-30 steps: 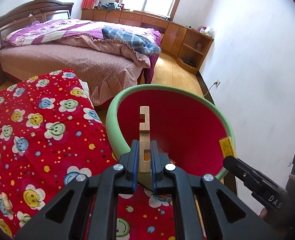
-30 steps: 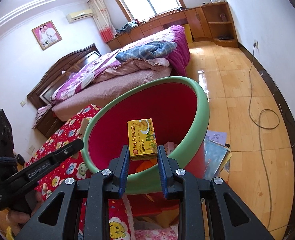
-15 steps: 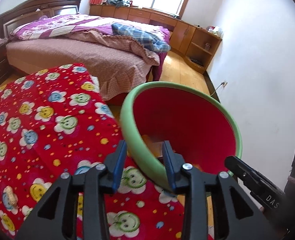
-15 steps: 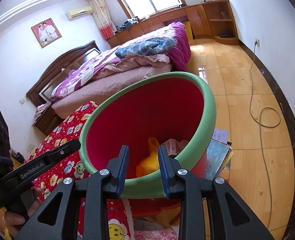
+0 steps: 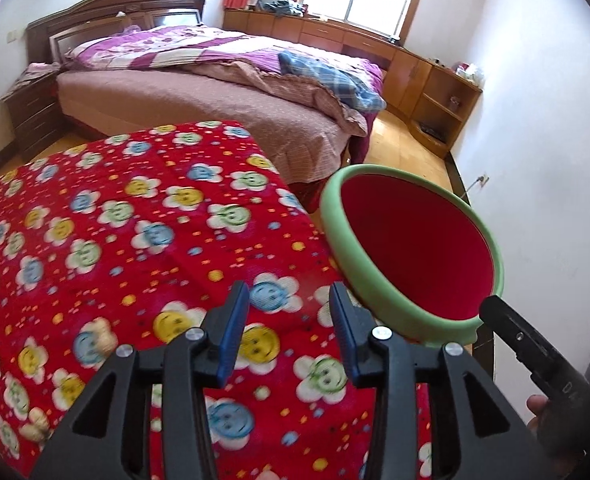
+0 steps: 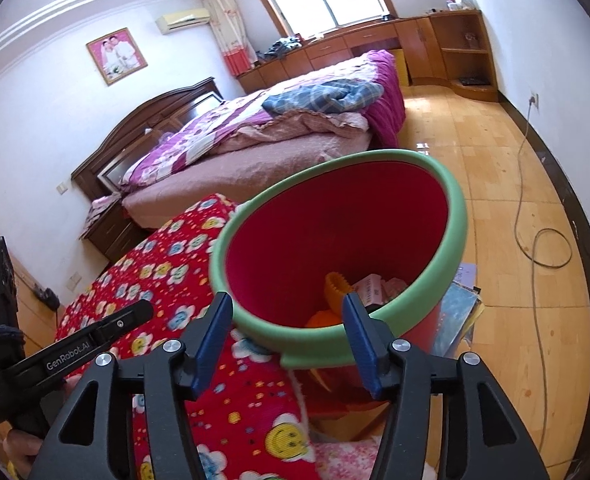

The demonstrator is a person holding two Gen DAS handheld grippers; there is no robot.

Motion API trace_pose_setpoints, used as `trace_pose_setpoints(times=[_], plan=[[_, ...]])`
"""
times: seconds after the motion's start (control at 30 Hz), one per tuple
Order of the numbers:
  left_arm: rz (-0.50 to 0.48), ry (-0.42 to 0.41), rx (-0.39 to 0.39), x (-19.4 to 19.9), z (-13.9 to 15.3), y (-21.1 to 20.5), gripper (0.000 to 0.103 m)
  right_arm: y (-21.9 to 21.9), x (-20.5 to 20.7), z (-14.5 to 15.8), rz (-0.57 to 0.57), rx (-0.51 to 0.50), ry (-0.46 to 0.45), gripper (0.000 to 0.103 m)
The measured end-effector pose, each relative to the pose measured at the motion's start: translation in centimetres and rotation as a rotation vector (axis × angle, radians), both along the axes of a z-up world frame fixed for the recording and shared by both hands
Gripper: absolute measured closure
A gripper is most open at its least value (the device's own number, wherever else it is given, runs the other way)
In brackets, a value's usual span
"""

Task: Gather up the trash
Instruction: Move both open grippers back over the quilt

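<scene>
Red blanket [image 5: 135, 240] now under empty left tool [image 5: 289, 320]

Green-rimmed red bin [image 6: 423, 184] beside the flowered cloth, orange and pink trash [image 6: 359, 288] inside

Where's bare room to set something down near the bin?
The red blanket is bare from the bed side to the bin. Crowded: the bin's bottom holds trash, and papers lie beside it on the floor.
</scene>
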State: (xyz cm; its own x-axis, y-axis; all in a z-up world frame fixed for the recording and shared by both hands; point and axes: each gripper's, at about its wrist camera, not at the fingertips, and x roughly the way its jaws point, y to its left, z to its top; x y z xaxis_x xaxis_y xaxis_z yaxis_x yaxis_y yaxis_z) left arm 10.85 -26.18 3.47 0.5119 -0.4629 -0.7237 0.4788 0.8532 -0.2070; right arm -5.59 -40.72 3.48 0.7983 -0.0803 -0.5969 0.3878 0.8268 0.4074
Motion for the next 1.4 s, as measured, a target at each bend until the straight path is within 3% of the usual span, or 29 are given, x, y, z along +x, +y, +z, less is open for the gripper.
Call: trace_pose_setpoints(times=[0.13, 0.83, 1.4], plan=[[0.038, -0.008, 0.005, -0.6, 0.6, 2.2, 0.062, 1.4, -0.1, 0.6, 0.027, -0.014, -0.007, 0.037], [0.249, -0.069, 0.041, -4.5, 2.3, 12.8, 0.062, 10.9, -0.3, 2.8, 0.188, -0.102, -0.038, 0.031], [0.391, -0.131, 0.086, -8.7, 0.4, 18.7, 0.062, 17.0, -2.1, 1.7, 0.270, -0.195, -0.058, 0.025]])
